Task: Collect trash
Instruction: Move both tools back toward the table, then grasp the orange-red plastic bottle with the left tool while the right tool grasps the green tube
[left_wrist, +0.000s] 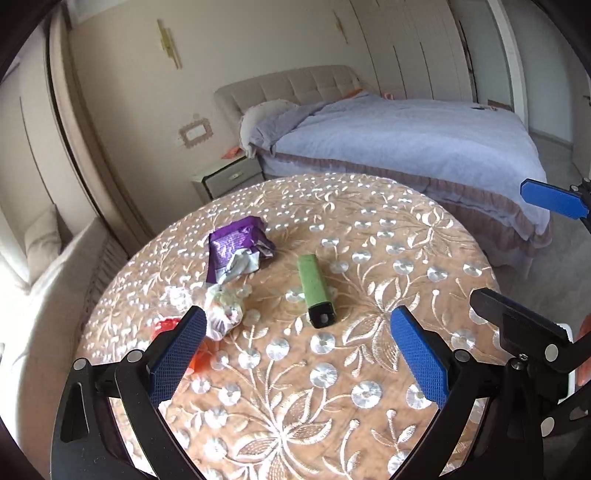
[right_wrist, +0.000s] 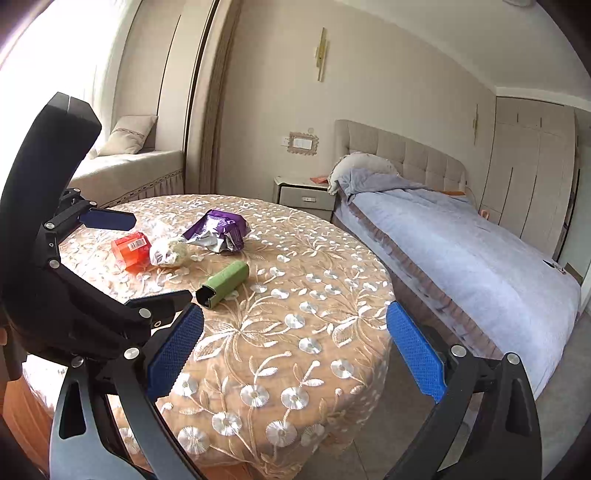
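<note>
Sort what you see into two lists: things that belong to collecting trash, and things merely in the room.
Trash: purple wrapper, crumpled white wad, orange packet, green box.

Just there: table, bed, nightstand.

Beige-walled bedroom: blue-quilted bed (right_wrist: 461, 251), nightstand (right_wrist: 303, 197), bright window seat (right_wrist: 129, 173).

Embroidered cloth tablecloth (right_wrist: 295, 332); glossy crinkled purple wrapper (right_wrist: 218, 230); matt green box (right_wrist: 223, 282).
</note>
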